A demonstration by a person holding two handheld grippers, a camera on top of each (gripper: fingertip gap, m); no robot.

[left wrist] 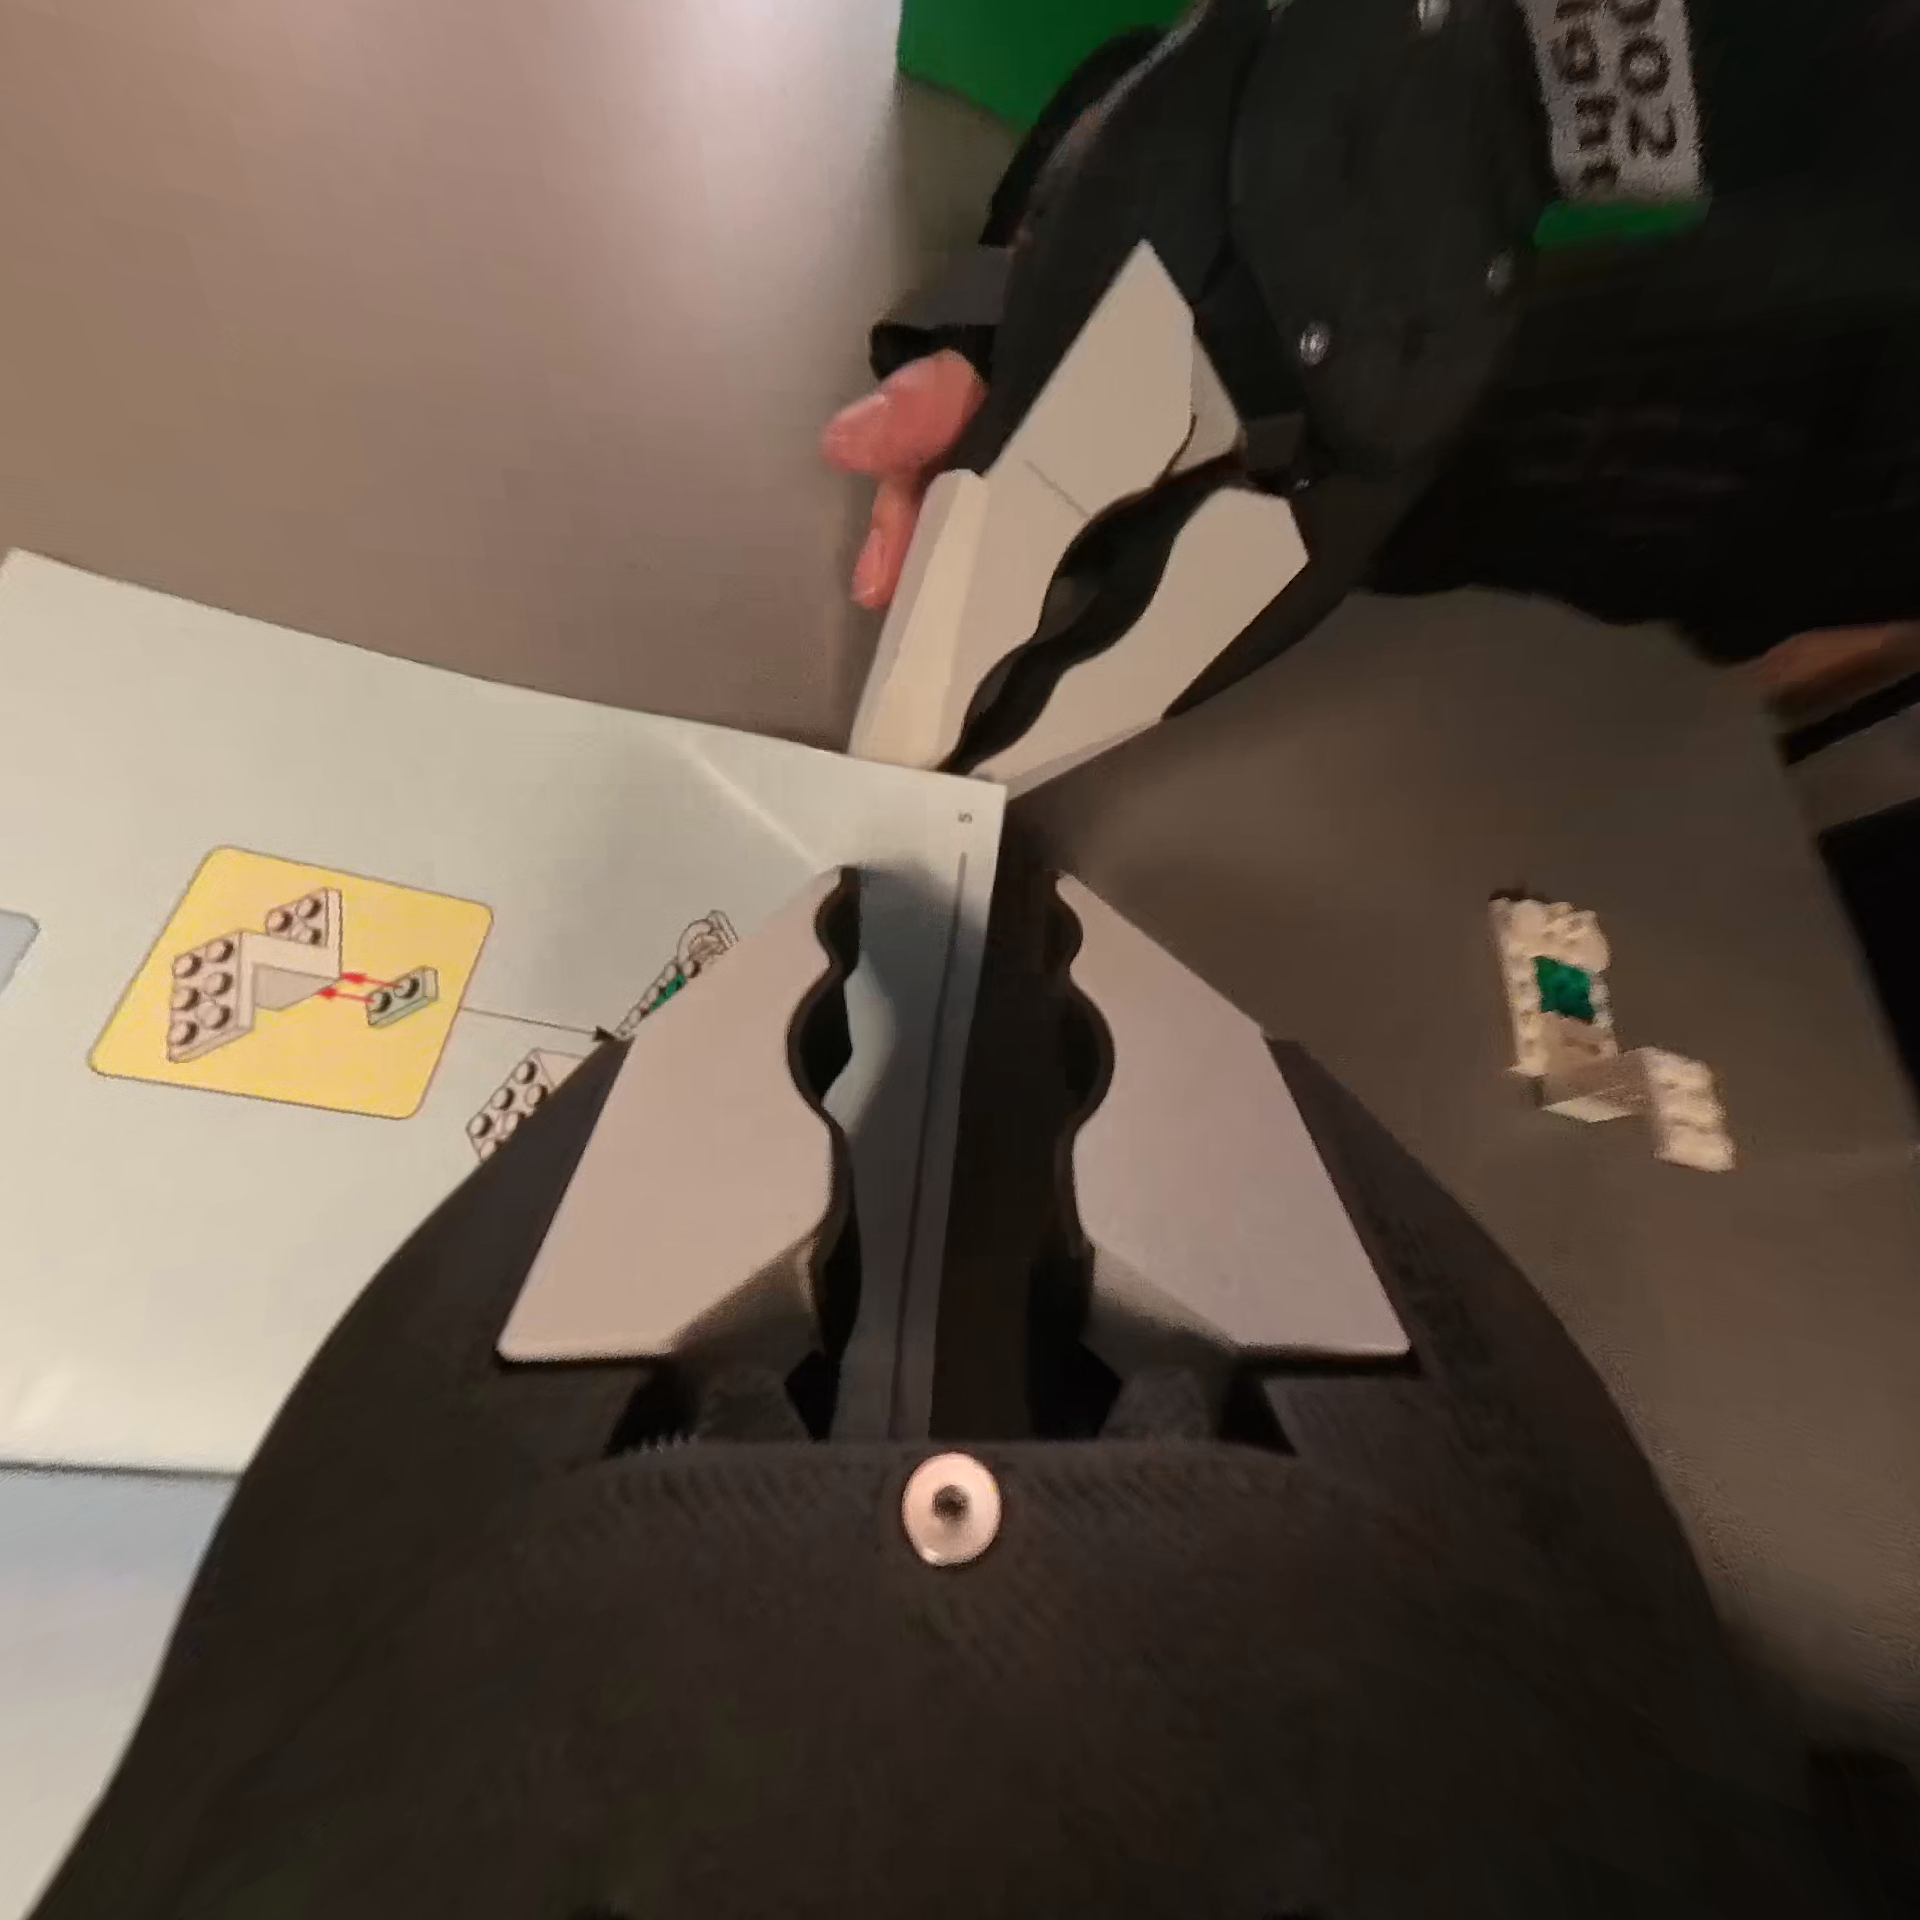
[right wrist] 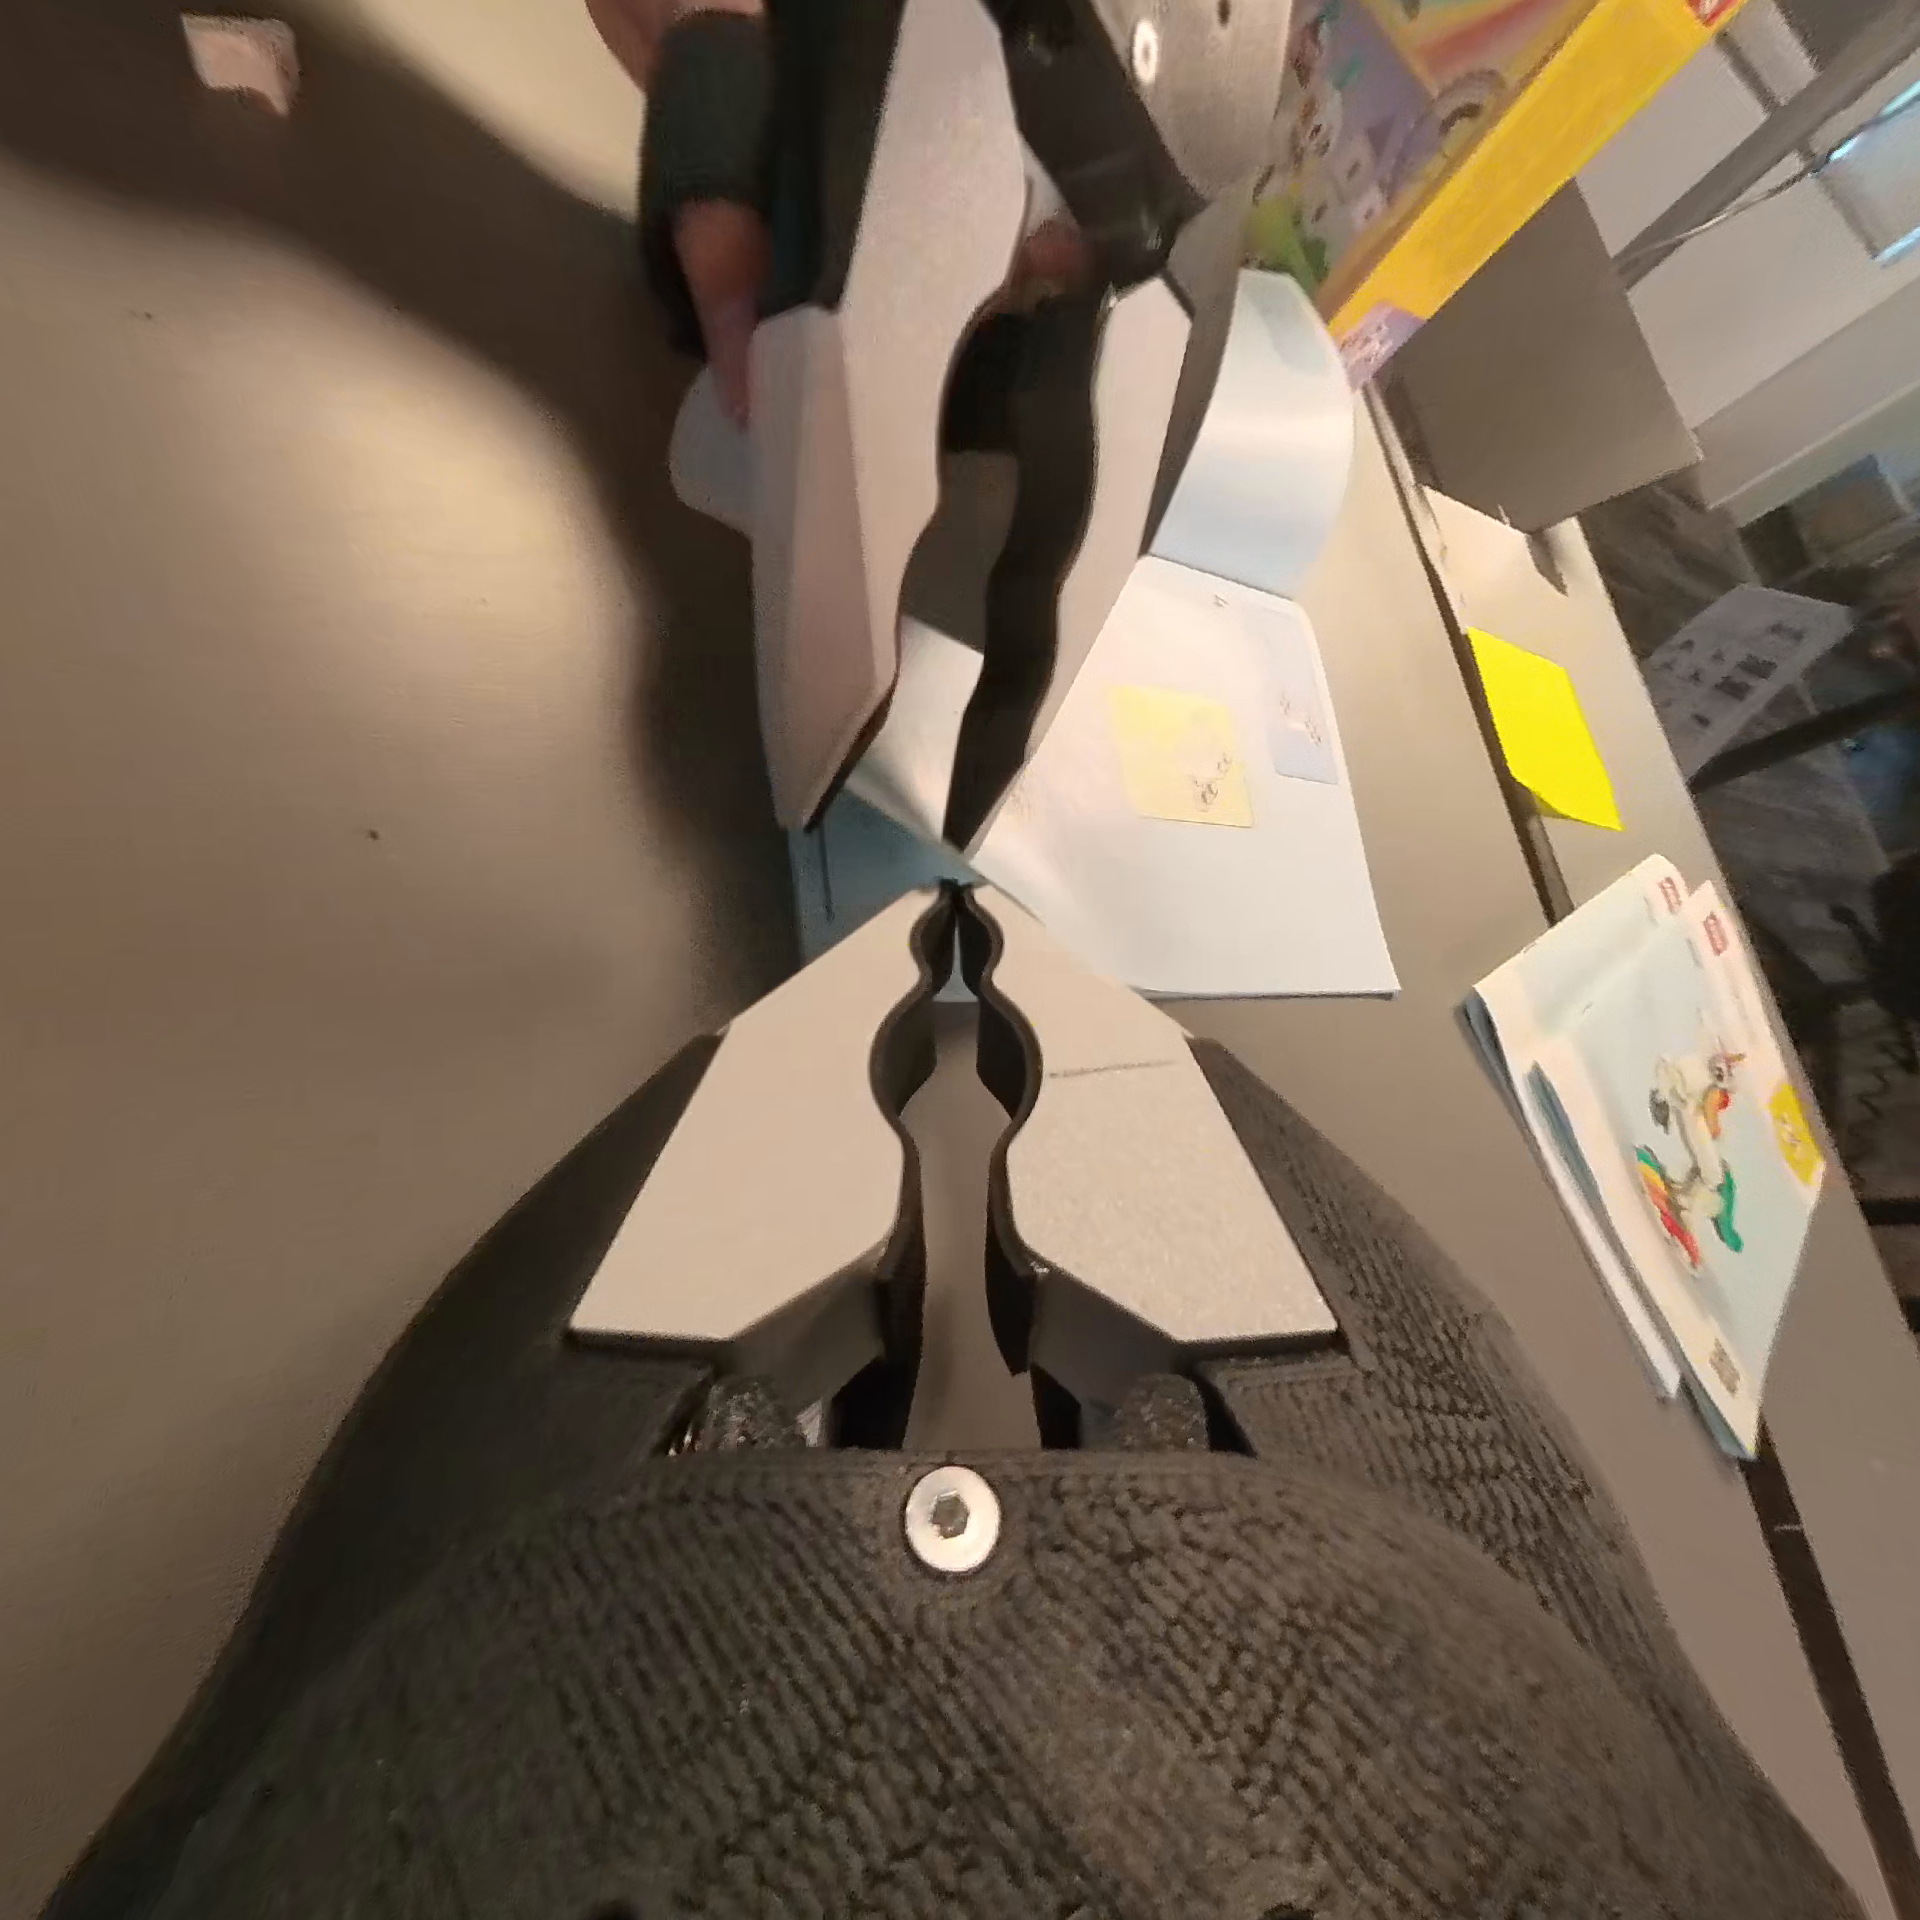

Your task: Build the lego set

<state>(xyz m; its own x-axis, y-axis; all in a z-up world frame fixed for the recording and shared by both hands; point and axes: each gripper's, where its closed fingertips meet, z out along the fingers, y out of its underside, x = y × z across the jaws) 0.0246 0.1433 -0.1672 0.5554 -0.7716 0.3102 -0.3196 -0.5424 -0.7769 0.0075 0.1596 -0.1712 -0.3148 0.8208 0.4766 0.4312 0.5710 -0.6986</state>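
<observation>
The left tongs (left wrist: 951, 883) are standing narrowly parted with the edge of an open instruction booklet (left wrist: 416, 790) page running between their fingers, though whether they are pinching it cannot be told. The right tongs (right wrist: 954, 899) are closing tip to tip on the corner of that same page, meeting the left tongs over the booklet lying on the grey desk (right wrist: 312, 727). A small white and green lego assembly (left wrist: 1590, 1029) is lying on the desk beside the booklet, while two more booklets (right wrist: 1662, 1132), a yellow note (right wrist: 1538, 727) and a colourful box (right wrist: 1475, 156) are sitting along one desk edge.
</observation>
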